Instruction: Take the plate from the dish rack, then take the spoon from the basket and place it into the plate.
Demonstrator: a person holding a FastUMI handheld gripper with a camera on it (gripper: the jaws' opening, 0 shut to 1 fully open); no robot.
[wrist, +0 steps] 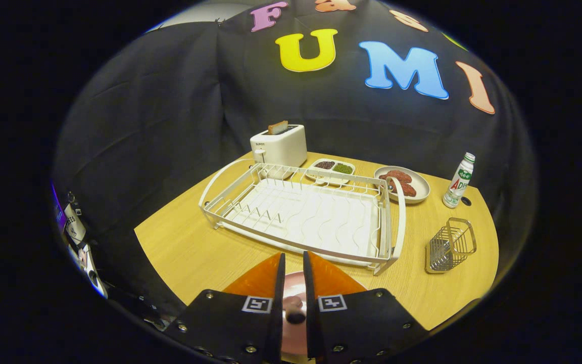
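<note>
pink plate (pixel 293 298) under the narrowly parted hand-held gripper (pixel 293 263), dish rack (pixel 301 212) beyond

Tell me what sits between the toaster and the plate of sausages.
A divided dish of dark and green grains, in the gripper view; the gripper hangs, fingers close together, over a pink plate.

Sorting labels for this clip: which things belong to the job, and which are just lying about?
Job: dish rack, basket, plate, spoon gripped in the tongs.
Lying about: toaster, divided dish, sausage dish, bottle.
</note>
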